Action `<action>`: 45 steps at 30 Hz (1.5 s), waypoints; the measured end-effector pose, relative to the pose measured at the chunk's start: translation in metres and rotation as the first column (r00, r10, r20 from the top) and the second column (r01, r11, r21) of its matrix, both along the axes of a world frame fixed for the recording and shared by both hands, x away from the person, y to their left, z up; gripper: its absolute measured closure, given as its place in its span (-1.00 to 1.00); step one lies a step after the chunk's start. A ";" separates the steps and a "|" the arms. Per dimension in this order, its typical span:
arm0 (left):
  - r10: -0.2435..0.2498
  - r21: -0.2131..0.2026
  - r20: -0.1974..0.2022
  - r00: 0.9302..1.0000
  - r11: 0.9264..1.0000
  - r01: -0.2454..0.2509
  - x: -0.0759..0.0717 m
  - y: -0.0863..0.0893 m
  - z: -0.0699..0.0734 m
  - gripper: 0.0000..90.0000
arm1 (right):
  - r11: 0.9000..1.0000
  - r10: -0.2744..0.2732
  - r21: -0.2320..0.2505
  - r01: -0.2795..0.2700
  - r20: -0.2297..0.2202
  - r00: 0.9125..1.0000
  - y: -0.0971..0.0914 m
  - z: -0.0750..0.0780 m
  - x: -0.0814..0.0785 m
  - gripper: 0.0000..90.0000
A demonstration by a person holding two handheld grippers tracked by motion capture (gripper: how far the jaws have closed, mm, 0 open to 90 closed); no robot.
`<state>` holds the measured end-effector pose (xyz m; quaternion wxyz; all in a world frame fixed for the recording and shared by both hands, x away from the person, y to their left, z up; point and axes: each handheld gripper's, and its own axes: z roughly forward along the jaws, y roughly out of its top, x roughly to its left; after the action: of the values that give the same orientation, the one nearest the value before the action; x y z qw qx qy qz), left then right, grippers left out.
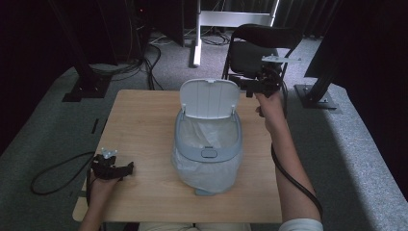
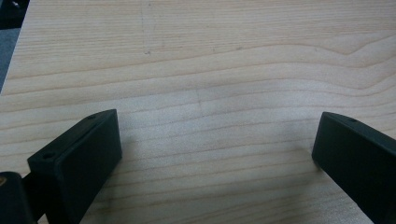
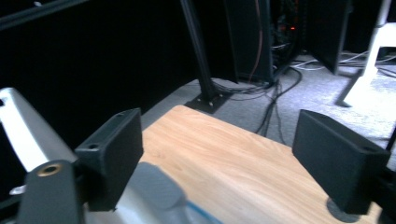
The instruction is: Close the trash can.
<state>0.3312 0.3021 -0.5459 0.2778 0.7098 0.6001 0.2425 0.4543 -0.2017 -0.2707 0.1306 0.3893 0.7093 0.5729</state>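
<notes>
Bin [image 1: 207,149] is sitting near the middle of the wooden bench [image 1: 144,125], slightly to the right, with its white lid [image 1: 210,98] standing open and tilted toward the far side. A clear bag [image 1: 204,132] is lining the inside and spilling over the grey rim, bunching around the outside at the near side of the bin. The right gripper [image 1: 254,86] is hovering at the far right of the bin, just beside the raised lid's right edge, held by a hand [image 1: 270,108] whose forearm is reaching along the right side of the bench. In the right gripper view its jaws are standing wide apart with nothing between them, the lid [image 3: 23,128] and the grey rim of the bin [image 3: 149,186] showing at the left and the bench [image 3: 233,163] running beyond. The left gripper [image 1: 126,168] is resting low at the near left of the bench, well apart from the bin, held by the other hand [image 1: 103,180]. In the left gripper view its jaws are also spread wide over bare wood [image 2: 210,93], gripping nothing. A black chair [image 1: 262,45] is standing beyond the far right edge of the bench.
</notes>
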 end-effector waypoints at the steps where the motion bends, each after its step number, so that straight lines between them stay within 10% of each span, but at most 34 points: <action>1: 0.000 0.000 0.000 1.000 1.000 0.000 0.000 0.000 0.000 -0.97 | 1.000 0.001 0.000 -0.001 0.000 1.000 0.000 0.000 -0.002 -0.62; 9: -0.001 0.002 -0.001 1.000 1.000 0.001 0.000 0.000 0.000 -0.97 | 0.992 0.129 -0.009 -0.129 -0.016 0.991 -0.002 -0.006 -0.026 -0.66; 18: -0.001 0.003 -0.002 1.000 1.000 0.001 0.000 0.000 0.000 -0.97 | 0.959 0.253 -0.118 -0.258 -0.053 0.966 0.018 -0.024 -0.057 -0.69; 28: 0.000 0.001 -0.001 1.000 1.000 0.000 -0.001 0.000 0.000 -0.97 | 0.949 0.286 -0.126 -0.288 -0.036 0.958 0.035 -0.046 -0.085 -0.71; 45: 0.003 0.001 -0.001 1.000 1.000 -0.003 -0.001 0.000 0.000 -0.97 | 0.954 0.225 -0.223 -0.198 0.105 0.969 0.044 -0.060 -0.118 -0.73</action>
<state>0.3302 0.3017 -0.5459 0.2769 0.7092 0.6013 0.2426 0.3360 -0.1581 -0.3305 0.1547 0.2569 0.7937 0.5292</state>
